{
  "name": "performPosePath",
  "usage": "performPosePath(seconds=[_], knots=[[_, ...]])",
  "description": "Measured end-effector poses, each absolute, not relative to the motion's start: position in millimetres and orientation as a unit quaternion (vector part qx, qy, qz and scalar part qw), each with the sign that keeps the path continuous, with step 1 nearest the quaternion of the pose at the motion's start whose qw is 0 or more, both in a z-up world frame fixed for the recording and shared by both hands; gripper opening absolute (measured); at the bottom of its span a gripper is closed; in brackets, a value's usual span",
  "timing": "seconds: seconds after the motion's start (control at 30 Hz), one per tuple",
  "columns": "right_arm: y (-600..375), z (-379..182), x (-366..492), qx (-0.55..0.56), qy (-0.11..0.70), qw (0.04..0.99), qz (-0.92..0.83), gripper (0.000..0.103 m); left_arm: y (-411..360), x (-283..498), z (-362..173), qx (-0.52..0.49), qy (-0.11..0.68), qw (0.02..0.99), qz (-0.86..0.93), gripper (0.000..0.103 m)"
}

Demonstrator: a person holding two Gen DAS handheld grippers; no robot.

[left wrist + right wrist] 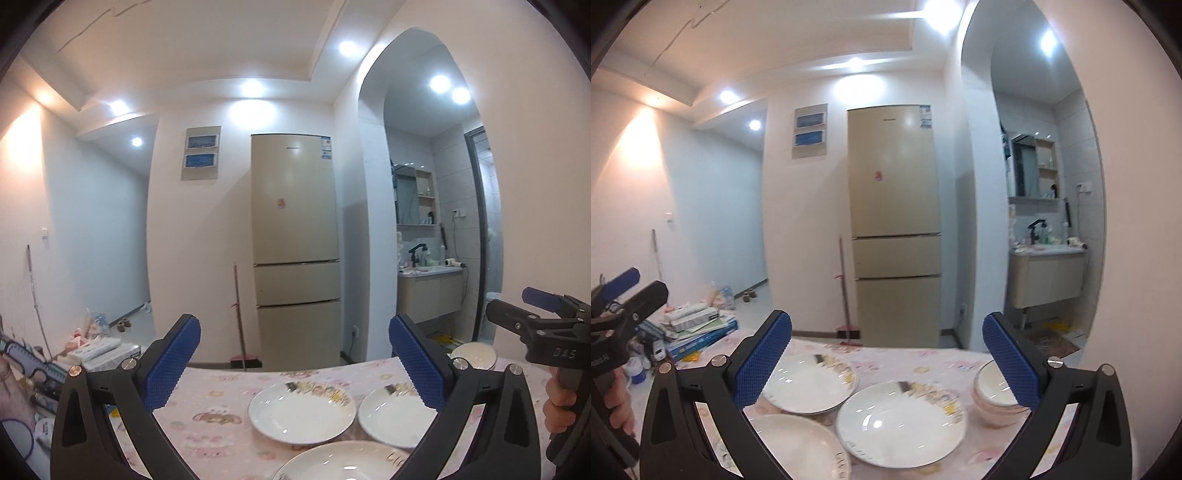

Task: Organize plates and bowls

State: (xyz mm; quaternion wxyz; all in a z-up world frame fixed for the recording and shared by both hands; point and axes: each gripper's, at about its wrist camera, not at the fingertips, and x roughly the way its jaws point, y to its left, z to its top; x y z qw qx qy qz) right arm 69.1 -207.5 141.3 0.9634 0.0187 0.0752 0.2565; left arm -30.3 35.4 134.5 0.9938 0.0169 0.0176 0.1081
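Note:
Three white plates with printed rims lie on a table with a pink patterned cloth (221, 435). In the left wrist view one plate (301, 413) is in the middle, one (393, 413) to its right, one (343, 461) nearest. A stack of pale bowls (474, 354) stands at the far right. My left gripper (295, 365) is open and empty above the plates. The right wrist view shows the plates (809, 384) (901, 424) (798, 446) and the bowls (995, 398). My right gripper (888, 365) is open and empty above them.
A beige fridge (295, 243) stands against the back wall with a broom (240, 325) beside it. Books and boxes (698, 325) are piled at the table's left end. An arched opening on the right leads to a washbasin (1047, 273).

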Motion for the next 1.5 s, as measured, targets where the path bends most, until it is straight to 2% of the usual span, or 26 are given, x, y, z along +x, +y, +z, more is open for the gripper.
performPosePath(seconds=[0.13, 0.33, 0.5, 0.67, 0.87, 1.0, 1.13, 1.5], knots=[[-200, 111, 67, 0.031, 0.058, 0.952, 0.3, 0.103, 44, -18, 98, 0.027, 0.055, 0.991, 0.115, 0.103], [-191, 71, 77, 0.014, 0.104, 0.947, 0.305, 0.103, 59, -15, 54, 0.003, 0.041, 0.994, 0.106, 0.103], [-194, 51, 84, 0.001, 0.089, 0.96, 0.267, 0.103, 72, -6, 29, -0.016, 0.053, 0.992, 0.112, 0.103], [-194, 39, 95, -0.001, 0.116, 0.961, 0.25, 0.103, 69, -7, 15, -0.005, 0.053, 0.992, 0.118, 0.103], [-186, 23, 114, -0.014, 0.201, 0.945, 0.257, 0.103, 47, 7, 13, 0.06, 0.104, 0.982, 0.148, 0.103], [-187, 11, 120, 0.007, 0.236, 0.933, 0.271, 0.103, 56, 8, 11, 0.032, 0.117, 0.984, 0.131, 0.103], [-175, 2, 116, -0.022, 0.24, 0.934, 0.265, 0.103, 67, 10, 9, -0.008, 0.131, 0.985, 0.113, 0.103], [-172, 3, 112, -0.032, 0.238, 0.934, 0.265, 0.103, 61, 11, 3, 0.016, 0.143, 0.982, 0.119, 0.103]])
